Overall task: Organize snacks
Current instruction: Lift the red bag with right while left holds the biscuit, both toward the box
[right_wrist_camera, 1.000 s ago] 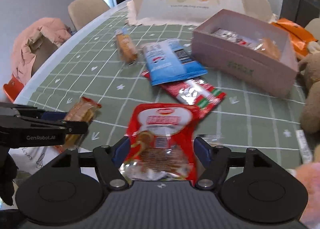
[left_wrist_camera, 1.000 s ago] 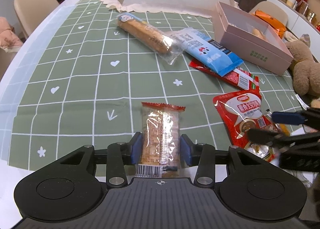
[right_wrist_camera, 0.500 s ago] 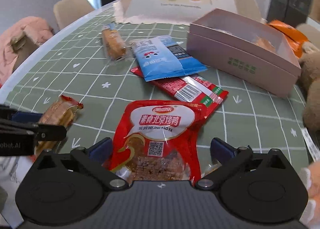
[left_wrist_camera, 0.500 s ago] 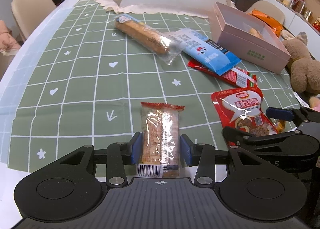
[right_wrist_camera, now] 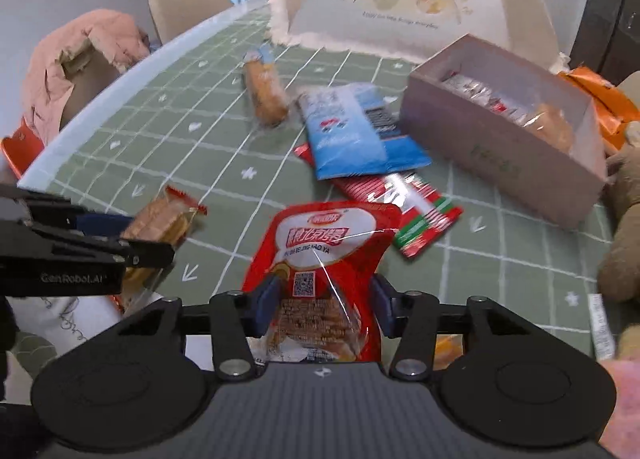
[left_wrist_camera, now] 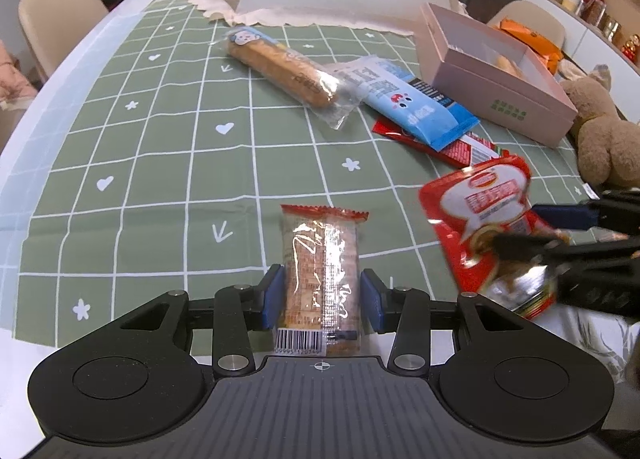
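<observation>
Red pouch [right_wrist_camera: 320, 255] sits pinched between our right gripper [right_wrist_camera: 320, 305] pads, lifted above the green tablecloth [left_wrist_camera: 160, 163]. Our left gripper [left_wrist_camera: 322, 301] clamps the clear biscuit pack [left_wrist_camera: 320, 263], near the pink box [left_wrist_camera: 496, 79].

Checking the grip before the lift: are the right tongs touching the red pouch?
Touching. The right wrist view shows the right tongs with both blue pads pressed against the crumpled red pouch.
</observation>
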`<state>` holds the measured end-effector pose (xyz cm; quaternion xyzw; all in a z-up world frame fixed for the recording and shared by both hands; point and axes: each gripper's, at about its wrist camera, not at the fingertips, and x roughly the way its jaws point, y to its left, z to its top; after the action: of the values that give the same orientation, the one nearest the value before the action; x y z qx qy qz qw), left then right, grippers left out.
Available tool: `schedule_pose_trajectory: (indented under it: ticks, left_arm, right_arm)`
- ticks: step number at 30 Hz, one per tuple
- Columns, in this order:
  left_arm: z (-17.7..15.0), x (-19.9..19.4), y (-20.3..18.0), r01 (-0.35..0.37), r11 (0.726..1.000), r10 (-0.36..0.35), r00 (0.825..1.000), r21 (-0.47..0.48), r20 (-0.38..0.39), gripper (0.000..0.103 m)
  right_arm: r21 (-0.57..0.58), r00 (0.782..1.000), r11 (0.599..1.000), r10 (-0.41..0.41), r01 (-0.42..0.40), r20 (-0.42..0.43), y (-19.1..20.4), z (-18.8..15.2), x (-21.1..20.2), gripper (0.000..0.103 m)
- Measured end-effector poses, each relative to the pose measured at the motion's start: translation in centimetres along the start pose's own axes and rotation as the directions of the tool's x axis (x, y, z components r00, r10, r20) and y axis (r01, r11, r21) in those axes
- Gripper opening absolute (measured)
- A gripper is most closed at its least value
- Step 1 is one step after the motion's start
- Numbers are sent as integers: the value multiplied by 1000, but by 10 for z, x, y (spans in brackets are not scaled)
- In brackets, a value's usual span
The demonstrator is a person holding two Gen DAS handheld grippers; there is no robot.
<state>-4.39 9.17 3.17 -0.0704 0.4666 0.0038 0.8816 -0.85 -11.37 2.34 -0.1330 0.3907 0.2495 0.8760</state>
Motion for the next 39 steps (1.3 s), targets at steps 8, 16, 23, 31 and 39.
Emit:
schedule_pose_trajectory:
  ticks: [8, 16, 23, 31, 39]
  left_arm:
    - [0, -1, -2, -10, 1000, 9, 1000, 7, 6, 46]
    - [-1, 0, -3, -19, 999, 18, 1000, 29, 12, 46]
    - [-3, -1, -2, -16, 999, 15, 1000, 29, 27, 46]
    - [-2, -1, 0, -11, 999, 10, 1000, 37, 22, 46]
    - [1, 0, 1, -2, 999, 2, 1000, 34, 12, 46]
  right_arm:
    - [-65, 988, 989, -125, 131, 88, -17, 2, -27, 23]
    - [-159, 987, 982, -81, 103, 141, 3, -1, -36, 13]
    - [180, 997, 981, -81, 78, 10, -28, -5, 4, 70]
    - [154, 995, 984, -86, 93, -49, -2, -6, 41, 93]
    - [-21, 999, 1000, -23, 22, -48, -1, 0, 25, 66]
